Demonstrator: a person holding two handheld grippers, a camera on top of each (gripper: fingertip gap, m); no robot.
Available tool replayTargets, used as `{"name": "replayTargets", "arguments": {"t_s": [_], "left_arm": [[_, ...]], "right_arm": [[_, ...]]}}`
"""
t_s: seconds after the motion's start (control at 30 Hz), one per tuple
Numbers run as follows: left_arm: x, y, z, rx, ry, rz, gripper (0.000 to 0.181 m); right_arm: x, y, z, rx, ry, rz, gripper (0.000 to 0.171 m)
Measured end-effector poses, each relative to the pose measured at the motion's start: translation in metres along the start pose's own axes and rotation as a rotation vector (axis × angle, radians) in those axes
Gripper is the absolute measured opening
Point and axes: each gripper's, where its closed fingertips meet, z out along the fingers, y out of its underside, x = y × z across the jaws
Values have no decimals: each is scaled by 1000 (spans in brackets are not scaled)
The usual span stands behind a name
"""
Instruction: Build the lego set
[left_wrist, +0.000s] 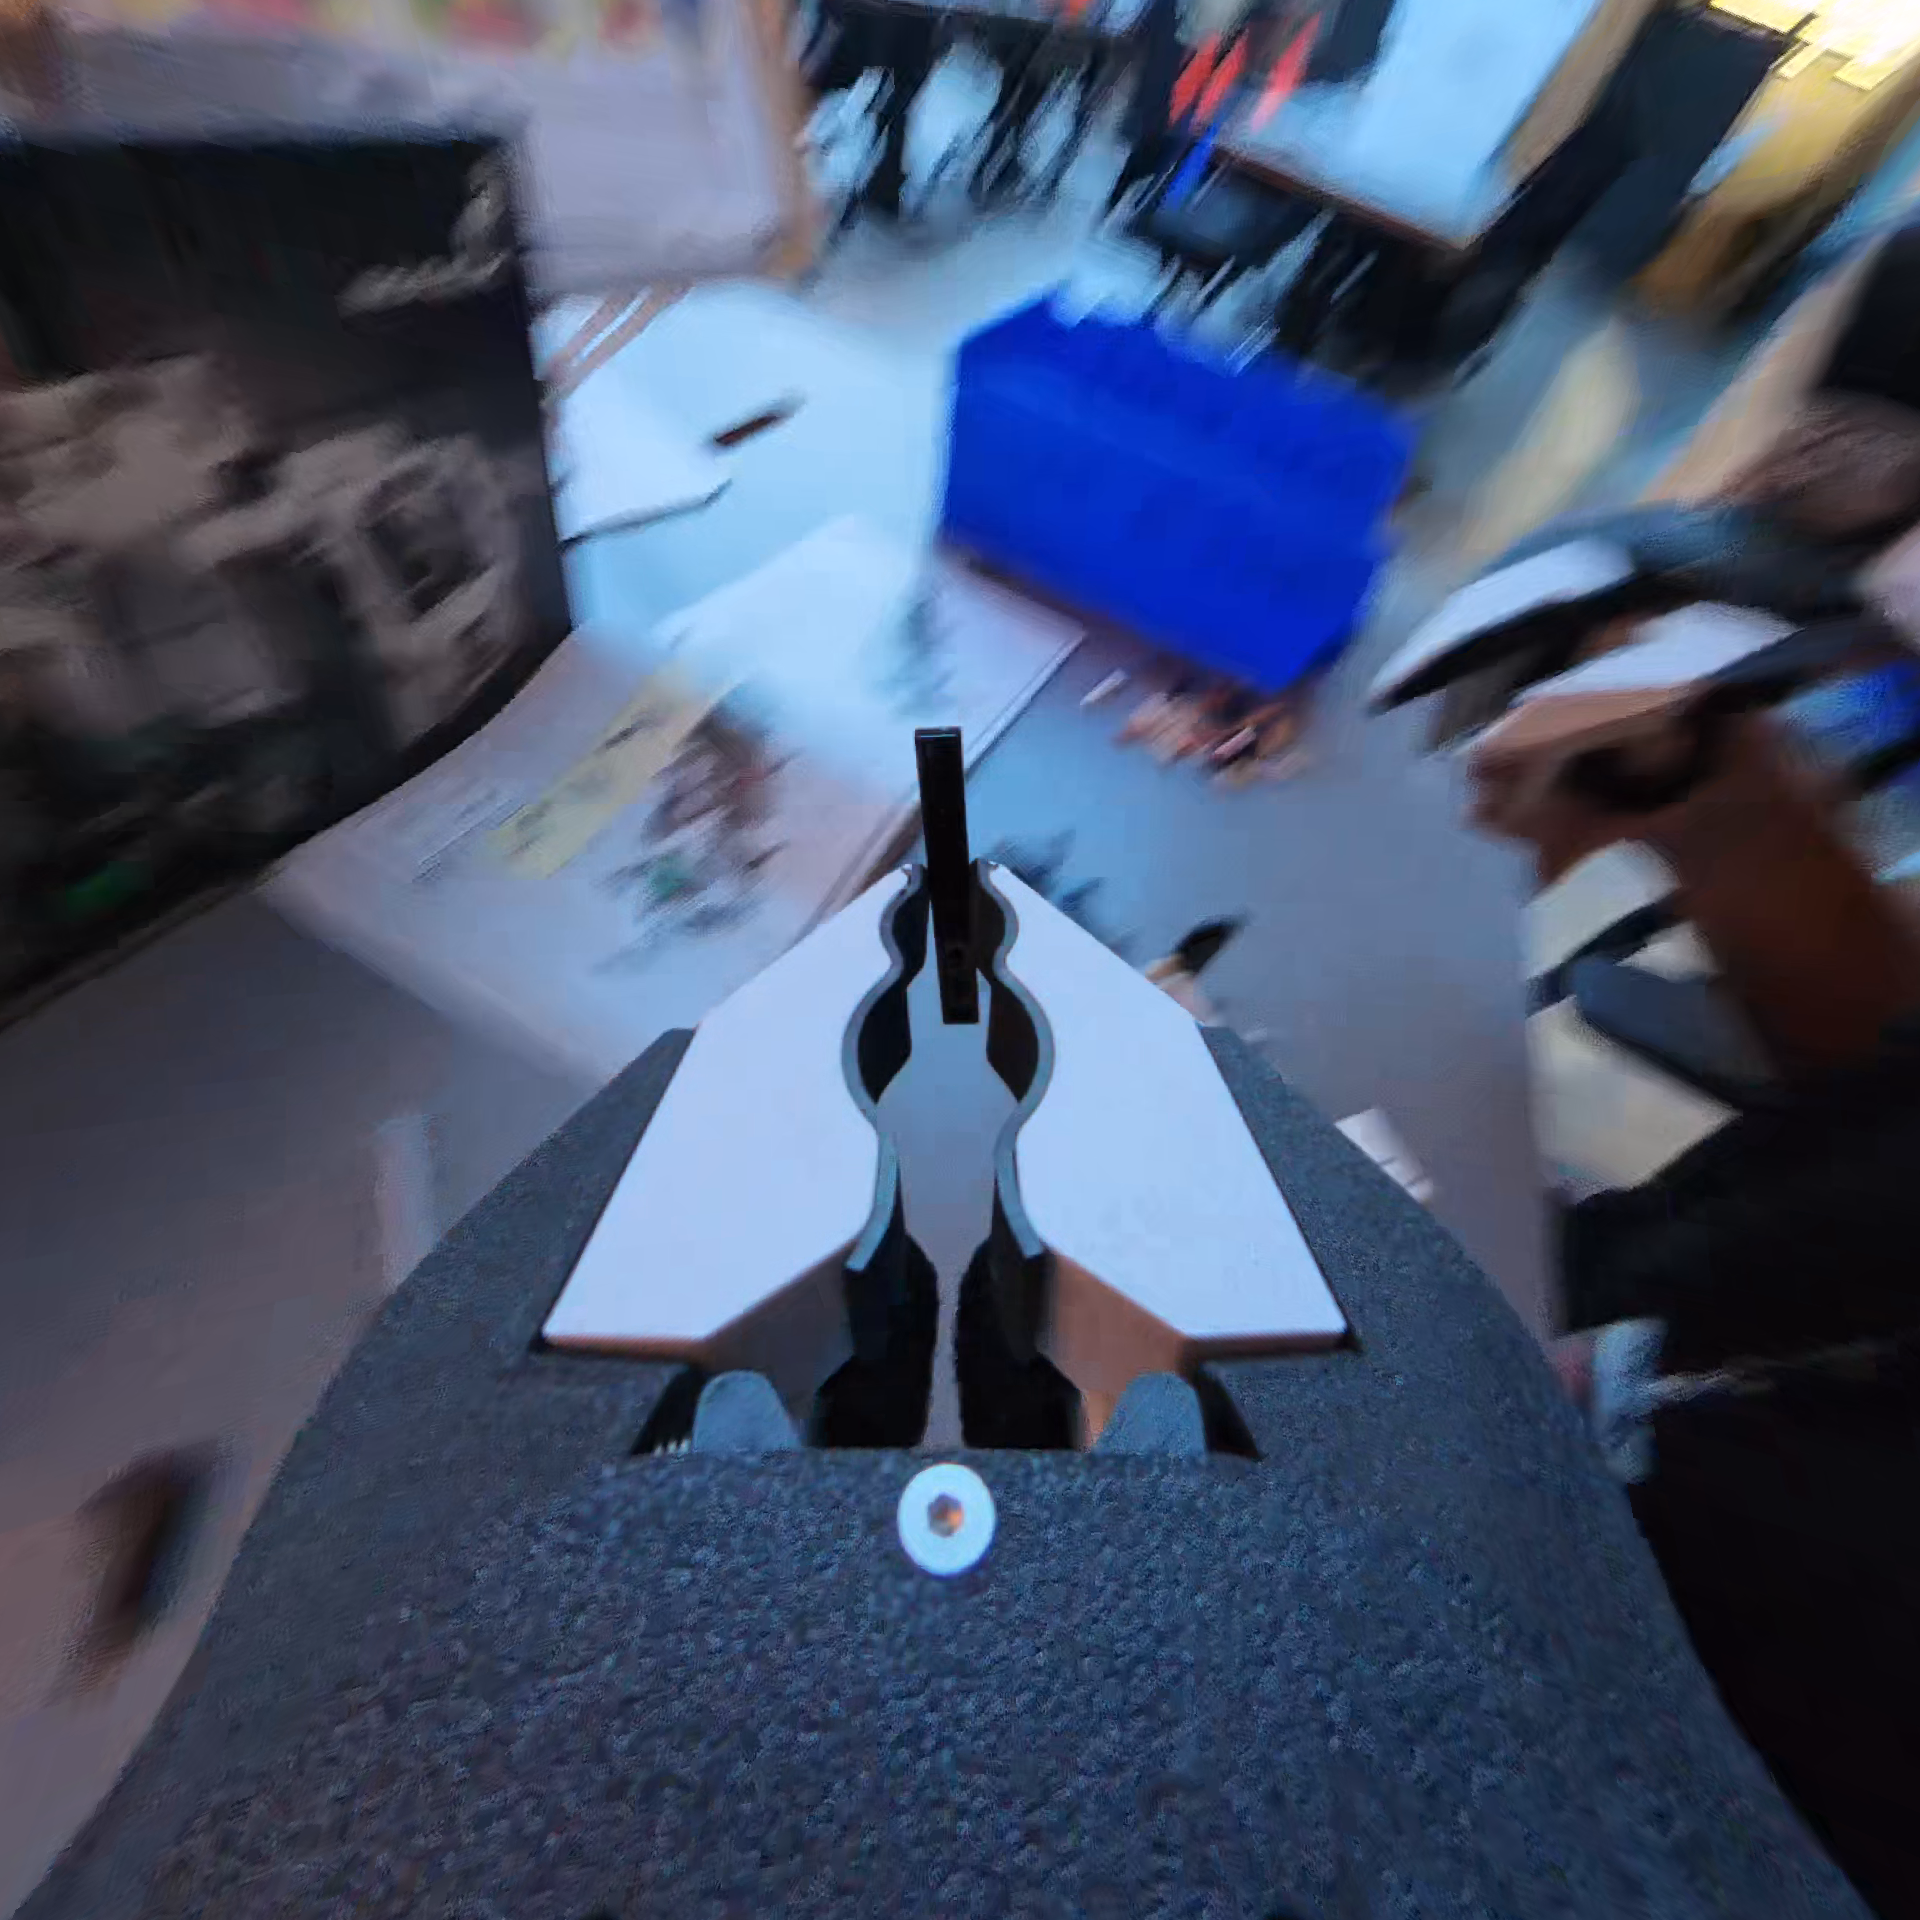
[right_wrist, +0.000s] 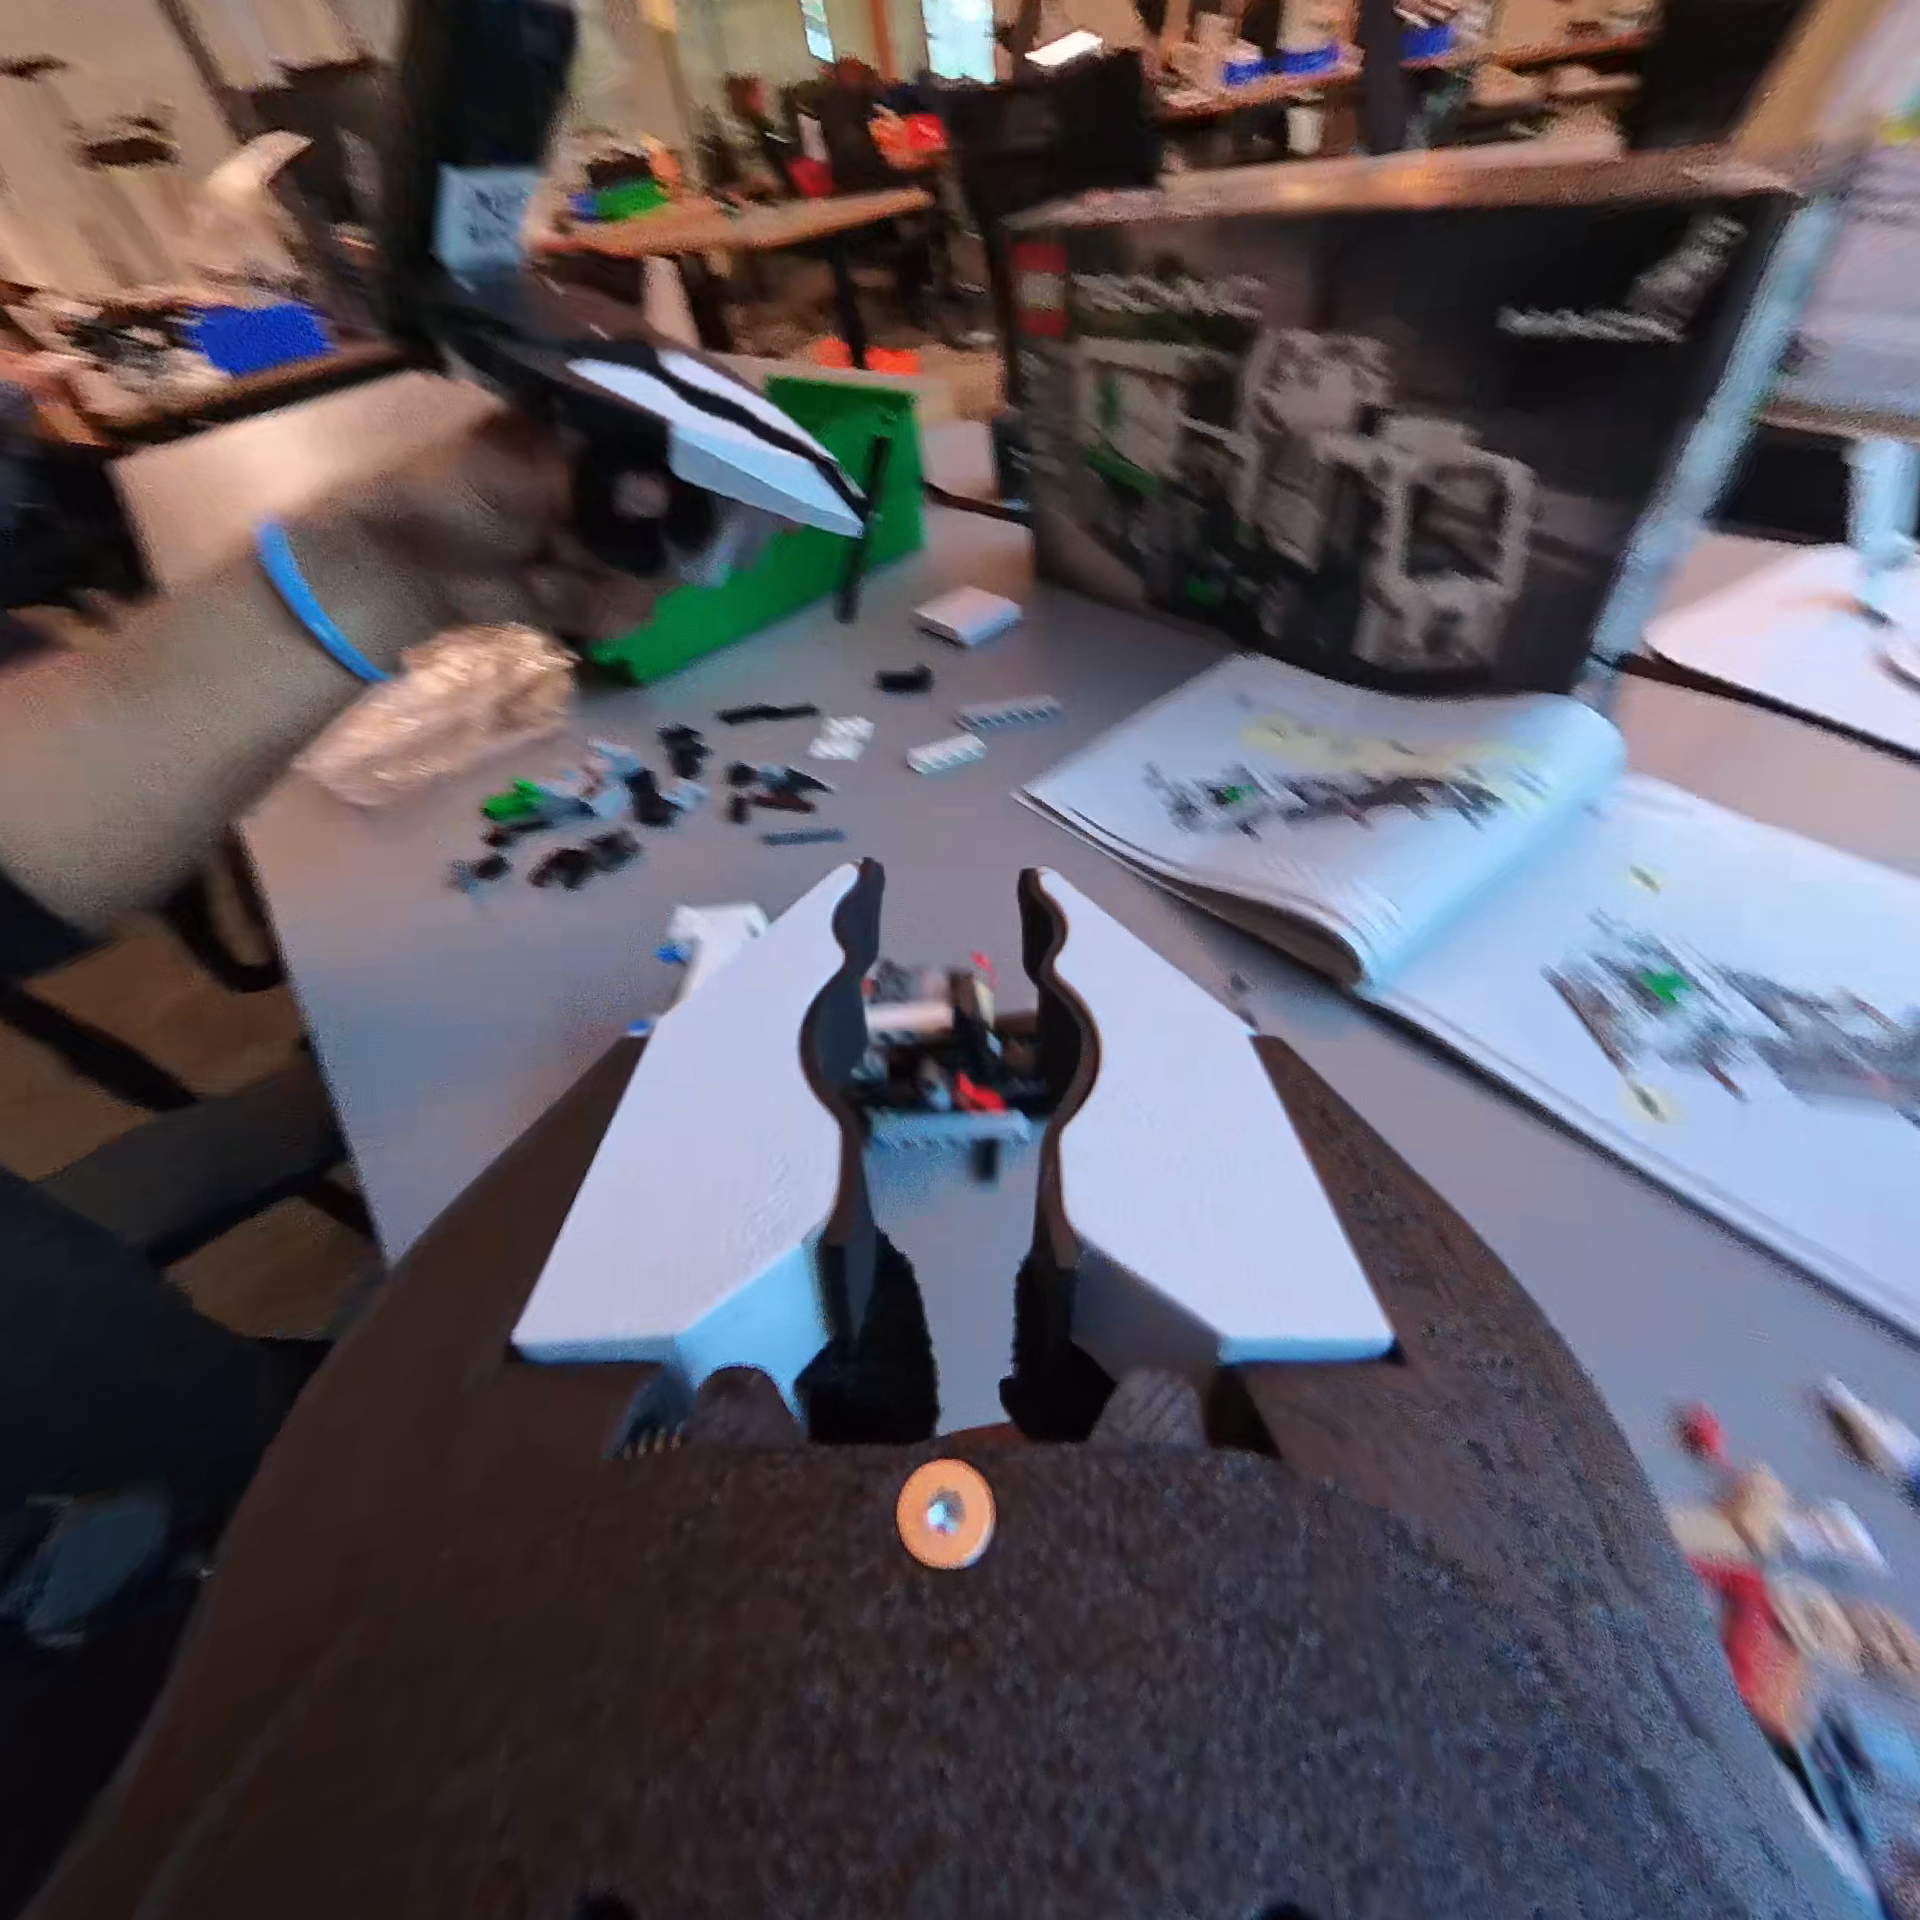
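Left gripper clamped on a black rod. Right gripper parted above a part-built model; loose bricks left of the open manual, box behind.

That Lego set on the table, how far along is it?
Early, it seems. Done: a small partial assembly sits beyond the right gripper, whose jaws are open. In hand: the left gripper pinches a thin black piece. Left: many loose pieces lie scattered beside the open instruction booklet.
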Motion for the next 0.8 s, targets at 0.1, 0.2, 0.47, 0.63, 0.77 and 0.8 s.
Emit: {"name": "replayTargets", "arguments": {"t_s": [0.1, 0.2, 0.47, 0.63, 0.77, 0.8], "left_arm": [[76, -34, 14, 257, 274, -22, 7], [126, -50, 19, 379, 446, -6, 7], [168, -46, 35, 419, 603, 13, 7], [173, -38, 43, 410, 628, -10, 7], [176, -31, 49, 389, 619, -1, 7], [177, -29, 51, 377, 615, 1, 7]], "right_arm": [[-24, -17, 24, 23, -172, -5, 27], [-55, -31, 26, 48, -412, 5, 29], [-57, -43, 7, 50, -478, -50, 20], [-53, -34, 0, 10, -447, -88, 7], [-52, -24, -3, -13, -441, -72, 7], [-52, -21, -4, -24, -445, -66, 7]]}}
